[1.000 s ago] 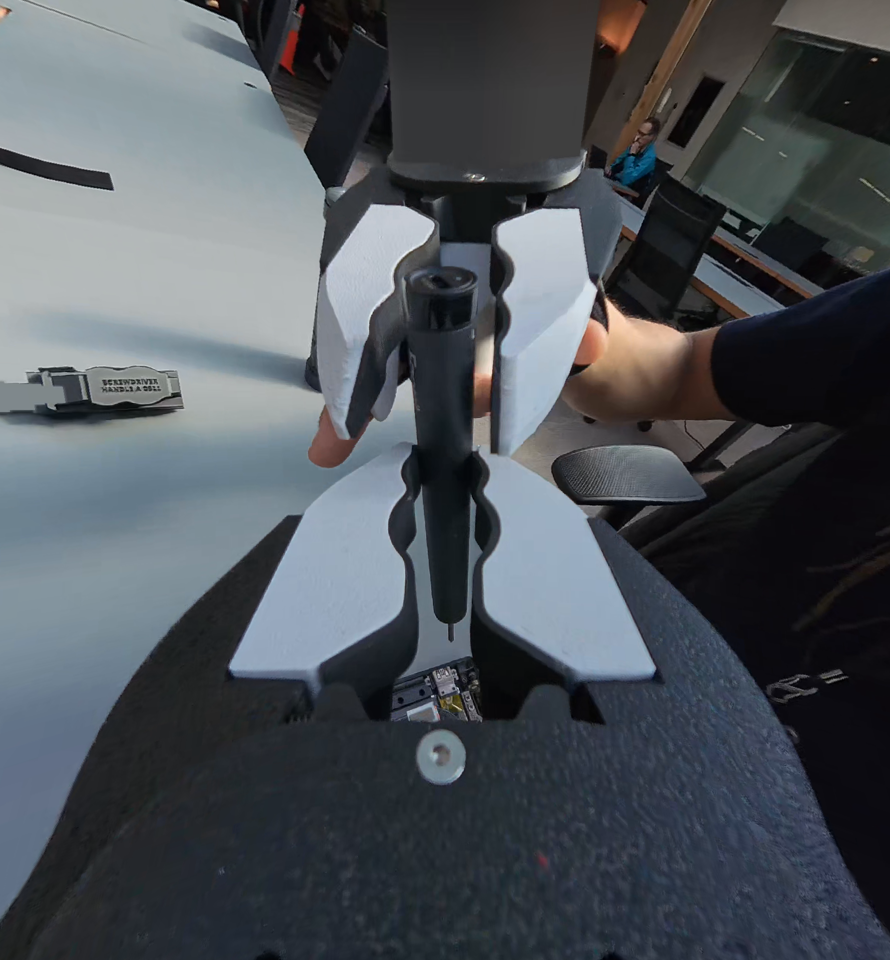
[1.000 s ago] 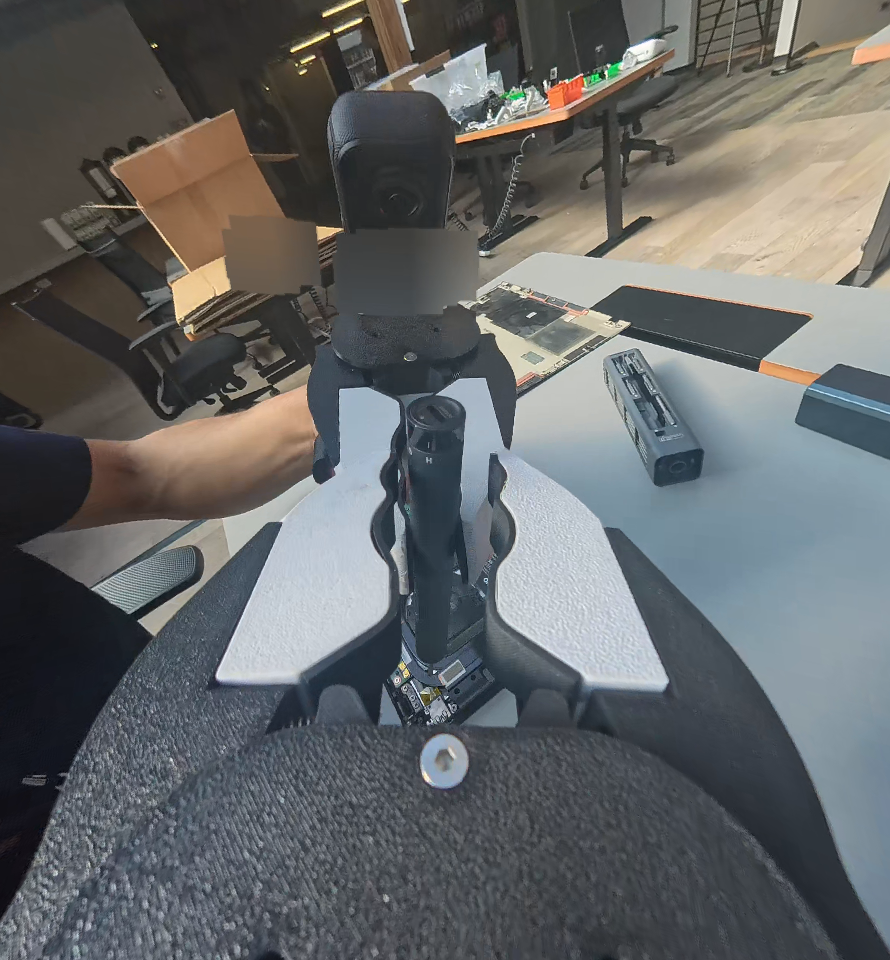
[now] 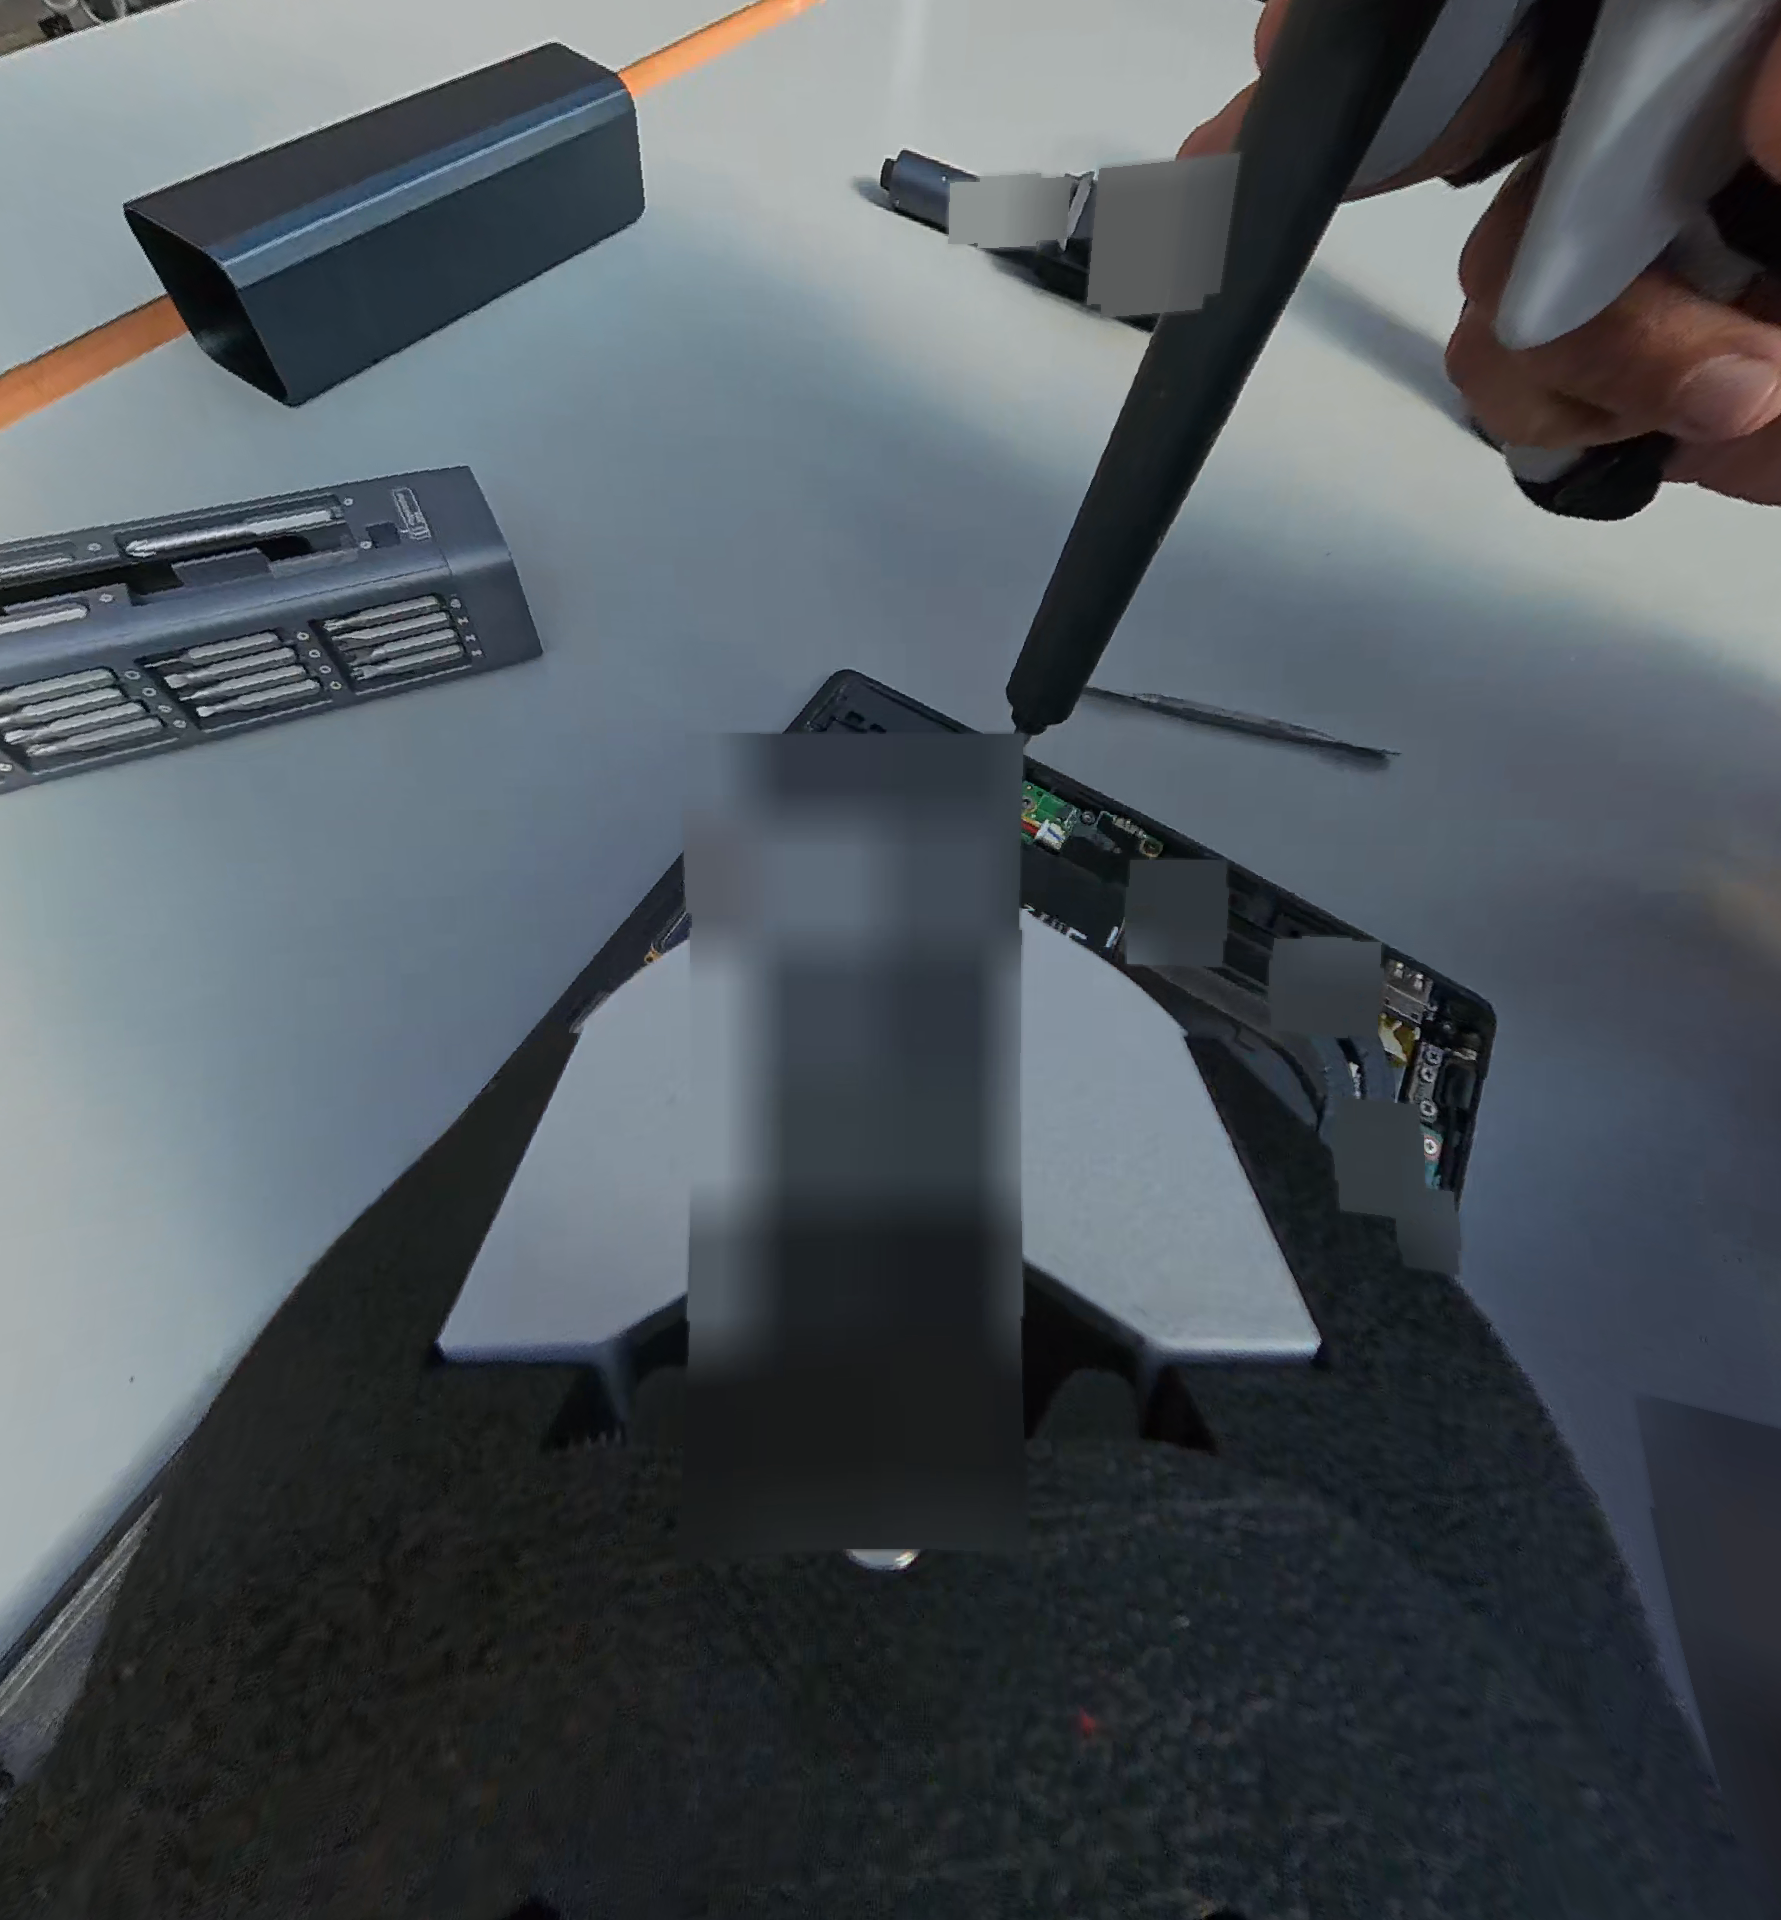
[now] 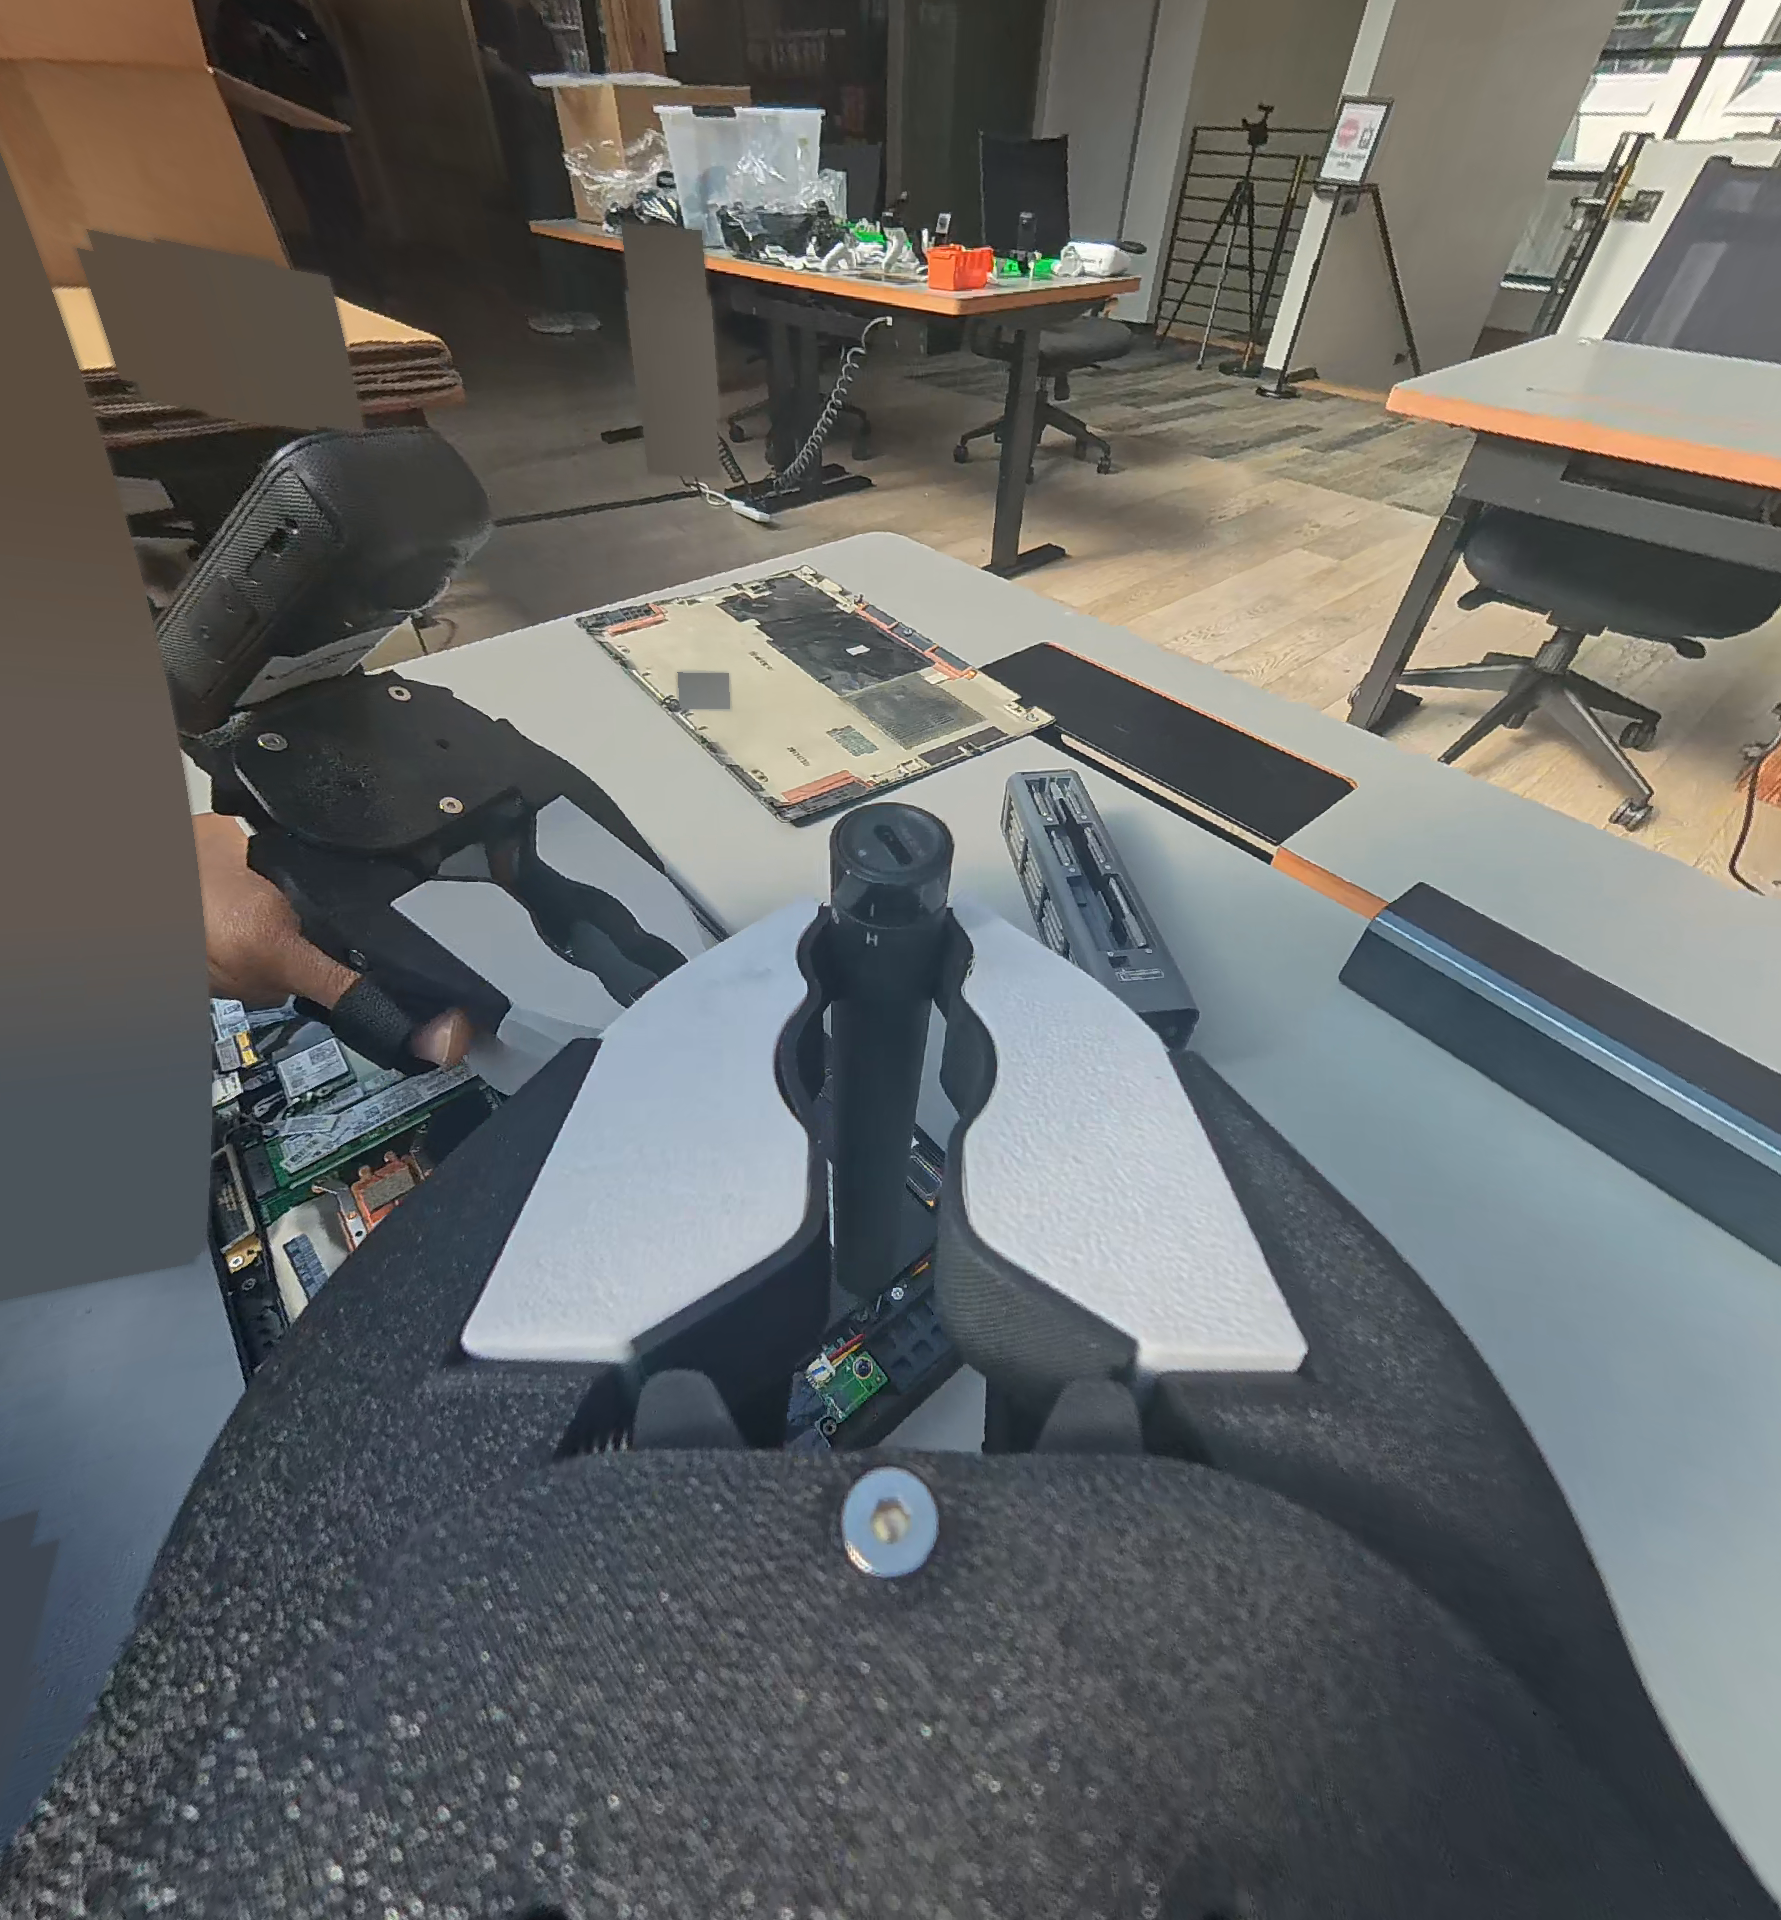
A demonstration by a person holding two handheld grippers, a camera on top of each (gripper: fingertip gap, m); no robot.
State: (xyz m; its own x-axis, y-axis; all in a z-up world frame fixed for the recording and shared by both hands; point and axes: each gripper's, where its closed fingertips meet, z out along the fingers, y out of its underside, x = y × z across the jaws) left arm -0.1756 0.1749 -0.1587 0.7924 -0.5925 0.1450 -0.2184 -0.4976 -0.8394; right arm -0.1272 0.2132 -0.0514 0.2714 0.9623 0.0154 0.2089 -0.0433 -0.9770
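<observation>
At the left, toward the orange-trimmed edge of the surface (image 3: 761,468), an open screwdriver-bit case (image 3: 221,623) and its dark empty sleeve (image 3: 398,208) lie well apart from your tools. Your left tongs (image 3: 855,935) hover low over the opened laptop (image 3: 1405,1039); a masked patch hides the gap, so I cannot tell whether they are released or clenched. To the right, your right tongs (image 4: 886,935) are clenched around a black screwdriver (image 3: 1156,416) whose tip touches the laptop's far corner, with a thin black pry tool (image 3: 1250,722) lying just beside it.
</observation>
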